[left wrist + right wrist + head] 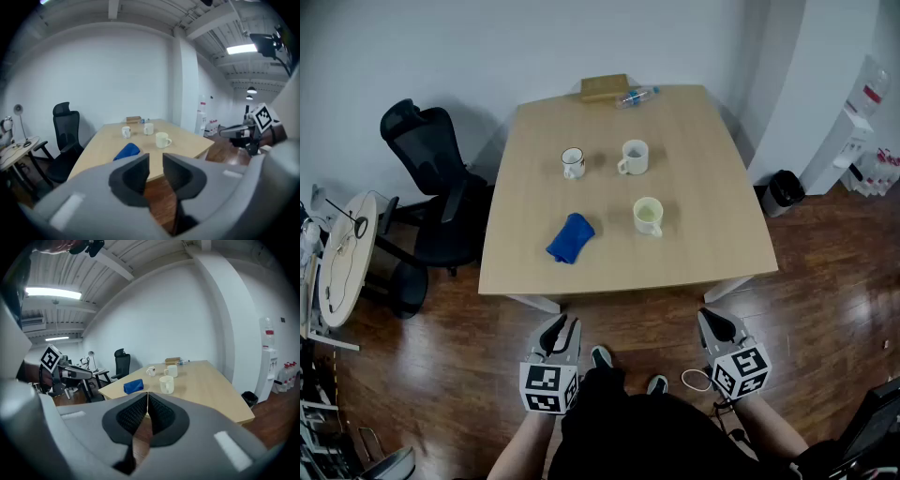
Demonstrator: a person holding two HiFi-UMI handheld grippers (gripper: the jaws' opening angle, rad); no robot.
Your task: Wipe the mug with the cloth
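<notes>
A blue cloth [570,237] lies crumpled near the front left of the wooden table [703,178]. To its right stands a cream mug [648,216]. Two white mugs [634,157] [573,162] stand further back. Both grippers hover over the floor in front of the table, well short of these. My left gripper [560,325] has a narrow gap between its jaws and holds nothing. My right gripper [710,321] has its tips together, empty. The left gripper view shows the cloth [126,150] and cream mug [162,139] beyond the jaws. The right gripper view shows the cloth [133,386] and mug [166,384] too.
A cardboard box [604,87] and a plastic bottle [636,96] lie at the table's far edge. A black office chair [431,178] and a round side table [342,258] stand to the left. A black bin [785,189] and a water dispenser [848,141] stand to the right.
</notes>
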